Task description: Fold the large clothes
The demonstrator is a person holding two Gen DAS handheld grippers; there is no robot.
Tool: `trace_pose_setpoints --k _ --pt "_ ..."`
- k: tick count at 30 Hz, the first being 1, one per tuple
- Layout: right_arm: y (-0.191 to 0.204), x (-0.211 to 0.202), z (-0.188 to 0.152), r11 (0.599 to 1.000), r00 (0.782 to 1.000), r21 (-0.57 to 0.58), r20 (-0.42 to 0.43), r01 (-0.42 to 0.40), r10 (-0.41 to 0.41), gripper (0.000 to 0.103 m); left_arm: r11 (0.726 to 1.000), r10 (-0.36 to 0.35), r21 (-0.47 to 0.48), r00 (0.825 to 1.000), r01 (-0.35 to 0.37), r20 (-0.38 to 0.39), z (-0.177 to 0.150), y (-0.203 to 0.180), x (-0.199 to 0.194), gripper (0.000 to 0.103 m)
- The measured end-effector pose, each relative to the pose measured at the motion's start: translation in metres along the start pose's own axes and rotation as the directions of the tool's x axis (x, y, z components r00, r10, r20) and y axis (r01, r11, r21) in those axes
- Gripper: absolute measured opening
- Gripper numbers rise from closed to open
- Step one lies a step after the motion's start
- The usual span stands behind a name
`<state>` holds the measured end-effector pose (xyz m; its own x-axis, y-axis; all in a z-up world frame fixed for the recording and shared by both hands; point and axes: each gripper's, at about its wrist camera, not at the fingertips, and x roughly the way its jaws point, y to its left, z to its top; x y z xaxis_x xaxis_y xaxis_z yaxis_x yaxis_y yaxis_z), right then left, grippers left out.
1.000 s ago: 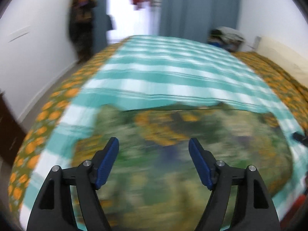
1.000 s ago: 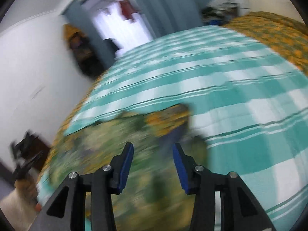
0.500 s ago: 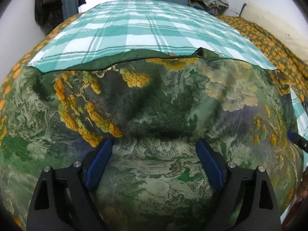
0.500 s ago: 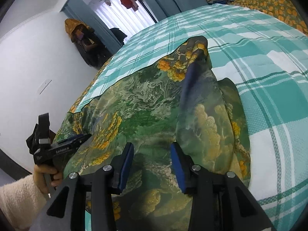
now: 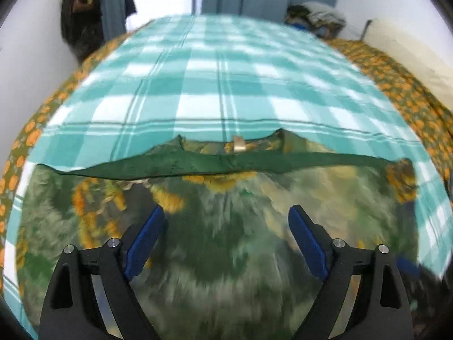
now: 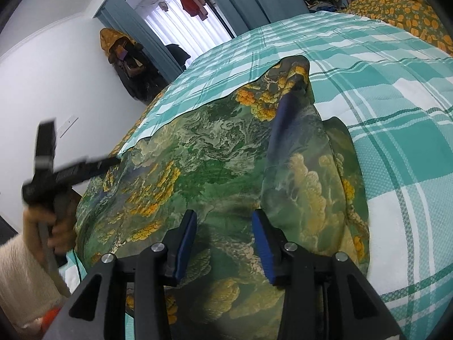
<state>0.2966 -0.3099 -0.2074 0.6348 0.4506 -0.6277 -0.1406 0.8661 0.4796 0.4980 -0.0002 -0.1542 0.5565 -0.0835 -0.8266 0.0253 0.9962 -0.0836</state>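
While the left claw gapes empty, the right claw hovers half-open over the garment.

Green landscape-print garment with orange clusters, spread on checked bedspread; right edge apparently folded over.
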Motion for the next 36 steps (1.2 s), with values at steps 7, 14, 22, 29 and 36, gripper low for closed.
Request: trace_pose_setpoints --k 7,14,22,29,36 --pt "0.006 0.001 -0.001 1.0 1.0 -0.027 -0.008 0.012 -0.013 0.041 0.999 0.034 -0.007 0.992 -0.036 -0.119 -0.012 0.004 0.064 0.102" --pt "0.011 0.002 -0.001 0.998 0.999 -0.056 -0.012 0.036 -0.037 0.041 0.999 0.038 0.002 0.99 -0.039 -0.137 -0.011 0.003 0.057 0.102" --pt "0.008 0.001 -0.001 0.999 0.999 -0.04 -0.008 0.031 -0.032 0.041 0.989 0.026 0.15 0.992 -0.007 -0.122 -0.043 -0.011 -0.006 0.101" --pt "0.01 0.0 -0.003 0.998 0.999 -0.03 0.006 0.047 -0.047 0.041 0.972 0.054 0.232 0.997 -0.04 -0.054 -0.1 -0.011 -0.051 0.101" --pt "0.011 0.0 -0.006 0.998 0.998 -0.032 0.015 0.056 -0.055 0.041 0.979 0.053 0.202 0.996 -0.038 -0.069 -0.111 -0.008 -0.029 0.102"
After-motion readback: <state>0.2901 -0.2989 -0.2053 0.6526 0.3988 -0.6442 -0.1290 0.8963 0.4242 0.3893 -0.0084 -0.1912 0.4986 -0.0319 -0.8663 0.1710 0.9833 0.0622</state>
